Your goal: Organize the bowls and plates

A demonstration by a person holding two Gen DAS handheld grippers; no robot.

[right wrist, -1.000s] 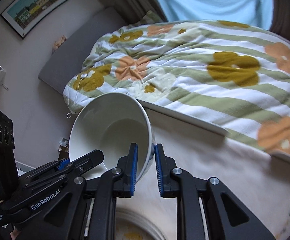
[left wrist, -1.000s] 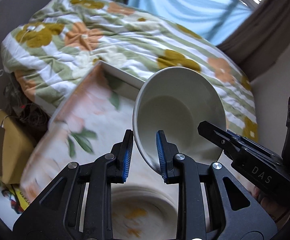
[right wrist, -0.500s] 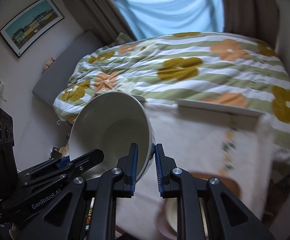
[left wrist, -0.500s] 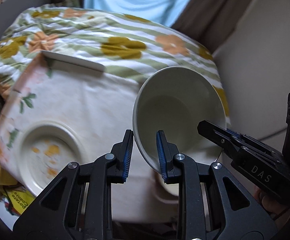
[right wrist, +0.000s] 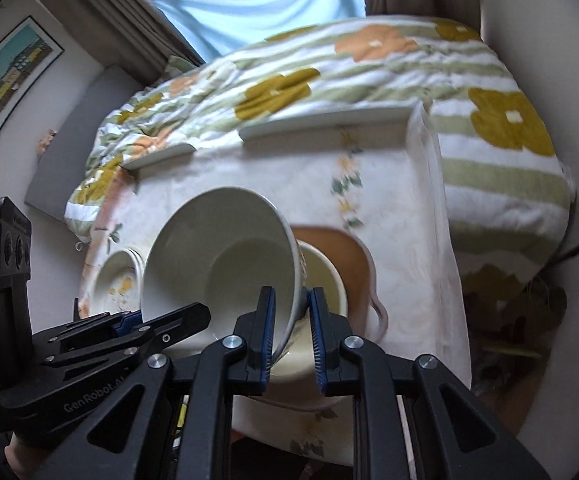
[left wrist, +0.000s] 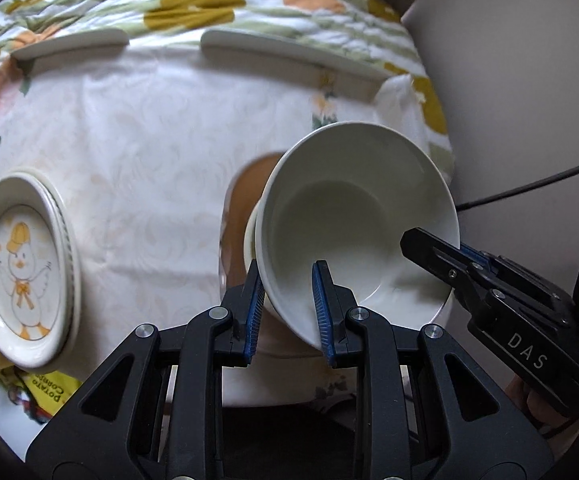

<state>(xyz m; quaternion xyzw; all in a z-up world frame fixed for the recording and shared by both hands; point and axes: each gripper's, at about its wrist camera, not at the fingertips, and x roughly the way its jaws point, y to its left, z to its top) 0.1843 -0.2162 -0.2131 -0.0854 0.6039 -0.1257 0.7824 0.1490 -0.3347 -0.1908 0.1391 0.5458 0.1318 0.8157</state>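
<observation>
A large white bowl [left wrist: 353, 216] hangs tilted above the table, held by both grippers. My left gripper [left wrist: 287, 312] is shut on its near rim, and my right gripper [right wrist: 291, 332] is shut on the opposite rim of the same bowl [right wrist: 217, 256]. Directly under it sits a smaller cream bowl [right wrist: 325, 280] on a brown plate [right wrist: 353, 256], which the left wrist view shows only as a brown edge [left wrist: 245, 196]. A stack of duck-patterned plates [left wrist: 21, 264] rests at the table's left end.
The table wears a white floral cloth [left wrist: 137, 128]. Behind it lies a bed with a flowered striped quilt [right wrist: 369, 72]. A plain wall [left wrist: 529, 80] and a black cable [left wrist: 529, 188] are close on the right. A yellow packet [left wrist: 45, 392] shows below the table's left edge.
Both grippers have carried the white bowl rightward along the table, from above the duck plates to over the brown plate and cream bowl, and slightly lower. The grip is unchanged.
</observation>
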